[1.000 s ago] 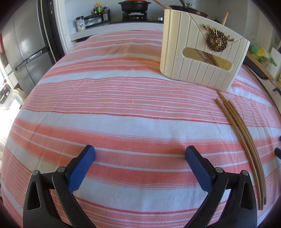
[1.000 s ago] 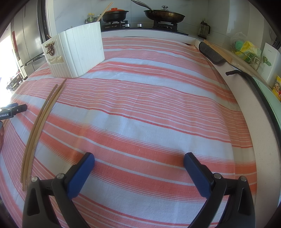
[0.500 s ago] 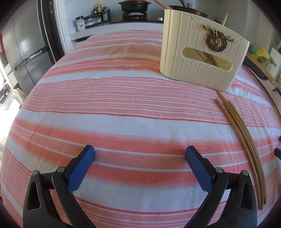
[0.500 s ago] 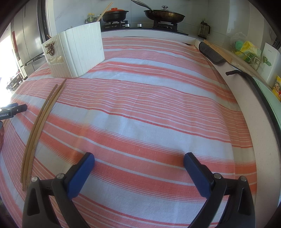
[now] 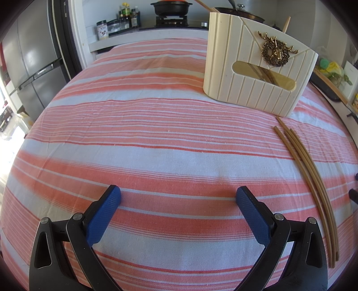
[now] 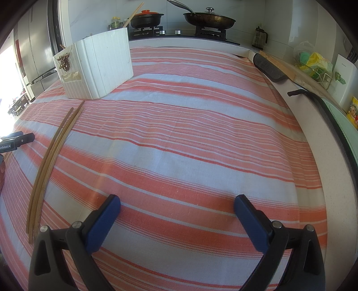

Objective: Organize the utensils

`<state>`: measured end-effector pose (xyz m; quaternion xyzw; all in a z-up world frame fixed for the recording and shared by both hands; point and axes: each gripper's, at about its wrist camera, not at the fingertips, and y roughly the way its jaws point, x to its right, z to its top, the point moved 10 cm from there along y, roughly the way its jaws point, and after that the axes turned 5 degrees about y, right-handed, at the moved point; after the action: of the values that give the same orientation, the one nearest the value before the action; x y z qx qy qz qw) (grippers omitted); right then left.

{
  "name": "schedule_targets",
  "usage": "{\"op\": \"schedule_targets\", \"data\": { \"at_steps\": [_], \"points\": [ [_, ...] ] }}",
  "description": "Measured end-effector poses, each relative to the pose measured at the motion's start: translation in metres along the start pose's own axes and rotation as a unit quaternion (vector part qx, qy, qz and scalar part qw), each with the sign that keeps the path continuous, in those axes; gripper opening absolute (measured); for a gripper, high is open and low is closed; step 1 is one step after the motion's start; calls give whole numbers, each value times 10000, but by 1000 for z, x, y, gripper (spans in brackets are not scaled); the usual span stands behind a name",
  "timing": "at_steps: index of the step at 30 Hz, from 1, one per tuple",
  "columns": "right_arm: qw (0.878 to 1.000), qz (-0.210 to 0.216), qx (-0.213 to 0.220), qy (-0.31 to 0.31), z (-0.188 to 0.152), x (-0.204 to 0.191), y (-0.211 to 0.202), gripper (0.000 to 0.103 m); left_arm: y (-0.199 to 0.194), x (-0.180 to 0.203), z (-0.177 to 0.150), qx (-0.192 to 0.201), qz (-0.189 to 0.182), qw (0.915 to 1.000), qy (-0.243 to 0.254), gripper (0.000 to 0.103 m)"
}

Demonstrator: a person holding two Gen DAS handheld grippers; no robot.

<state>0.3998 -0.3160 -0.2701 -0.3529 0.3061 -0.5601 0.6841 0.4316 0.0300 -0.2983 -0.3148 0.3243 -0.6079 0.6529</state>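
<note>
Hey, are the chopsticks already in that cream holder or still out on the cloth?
Out. The chopsticks lie flat on the striped cloth in front of the cream holder, their far tips near its base.

a red-and-white striped cloth [image 6: 179, 125] covers the counter. behind the cloth's far edge is a stove [image 6: 176, 32]. on the stove's left burner sits a black pot [image 6: 146, 19] with an orange lid; on its right burner sits a dark pan [image 6: 209, 21] with a lid. left of the stove stand several bottles and jars [image 5: 120, 21]. right of the stove stands a dark jug [image 6: 260, 38]. a grey fridge [image 5: 33, 56] stands well left of the stove. further right of the stove, along the wall, lie a wooden board [image 6: 288, 69], a yellow-green bag [image 6: 315, 62] and a white box [image 6: 345, 78].
</note>
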Motion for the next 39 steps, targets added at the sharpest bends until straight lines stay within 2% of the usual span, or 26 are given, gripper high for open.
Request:
{"op": "schedule_targets", "data": {
  "at_steps": [10, 15, 20, 26, 30, 32, 37, 39],
  "points": [
    [10000, 2, 0, 0, 0, 0, 0, 103, -10, 4, -1, 105, -136, 9998, -33, 102],
    [10000, 3, 2, 0, 0, 1, 0, 103, -34, 44, -5, 165, -714, 9973, -75, 102],
    [10000, -4, 0, -3, 0, 0, 0, 103, -53, 91, -4, 149, -1032, 9945, -64, 102],
    [9998, -103, -11, 163, 7, 1, 5, 103, -39, 117, 0, 11, -887, 9958, -213, 102],
    [9998, -100, 0, 171, 6, 2, 4, 103, -19, 119, -7, -151, -351, 9992, 85, 102],
    [9998, -107, -2, 164, 7, 3, 5, 103, -20, 123, -7, -57, -179, 9995, 256, 102],
    [9994, -249, 14, 246, 7, 3, 1, 103, -19, 116, -7, -92, -135, 9994, 319, 103],
    [9997, -79, 62, 220, 9, -11, -4, 103, -19, 108, -8, -116, -128, 9992, 363, 103]
  ]
}}
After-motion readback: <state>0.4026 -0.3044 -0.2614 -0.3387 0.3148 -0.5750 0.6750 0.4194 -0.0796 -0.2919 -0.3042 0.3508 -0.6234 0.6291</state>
